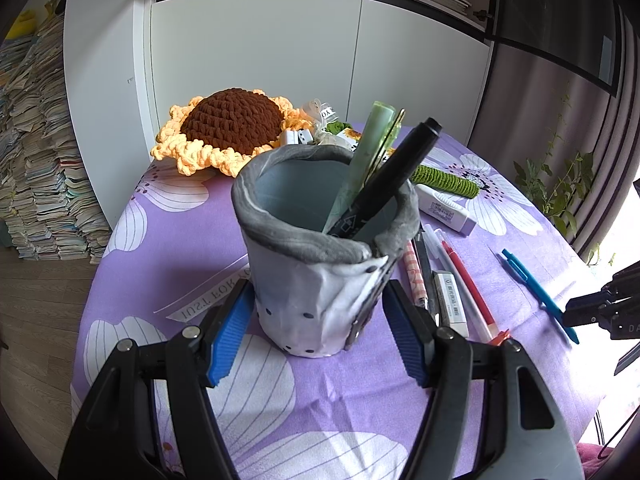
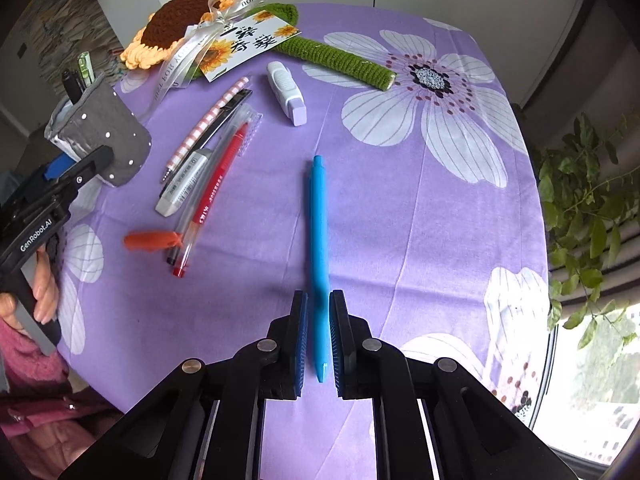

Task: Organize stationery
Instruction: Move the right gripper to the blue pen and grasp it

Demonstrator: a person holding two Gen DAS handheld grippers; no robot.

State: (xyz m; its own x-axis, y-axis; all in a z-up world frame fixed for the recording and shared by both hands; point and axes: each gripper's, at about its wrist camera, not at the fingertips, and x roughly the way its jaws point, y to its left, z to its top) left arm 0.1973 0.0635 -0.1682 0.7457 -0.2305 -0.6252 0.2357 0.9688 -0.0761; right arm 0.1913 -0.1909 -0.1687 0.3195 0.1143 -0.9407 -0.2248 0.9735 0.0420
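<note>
1. The fingers [image 2: 298, 344] of the right gripper [image 2: 318, 344] were pinched onto the blue pen [image 2: 318, 216], close to its lower end. The rest of the barrel ran forward over the purple floral tablecloth [image 2: 400, 220]. Whether the pen had left the cloth could not be determined.
2. The left gripper [image 1: 320, 332] was clamped on the pen holder [image 1: 316, 280], its blue pads against the holder's lower wall on either side. The holder stood upright on the cloth.
3. Handling, blue pen: judged light, stiff and smooth-sided. A grip this near one end would likely let the long free end swing; a hold nearer the middle would carry it steadier.
4. Handling, pen holder: the wall appeared soft and creased, with a rolled grey rim. It was judged light and liable to tip or cave in, hence the low hold.
5. Count in the holder: one black marker [image 1: 396, 176], one pale green pen [image 1: 366, 148]; a thin third item beside them could not be identified.
6. Count loose on the cloth, just beside the holder: one striped pen [image 2: 208, 124], one dark pen, one clear pen, one red pen [image 2: 216, 196], one eraser [image 2: 184, 184]. One correction tape [image 2: 286, 92] lay apart.
7. Also present: one orange scrap [image 2: 150, 240] and one crochet sunflower [image 2: 172, 24].
</note>
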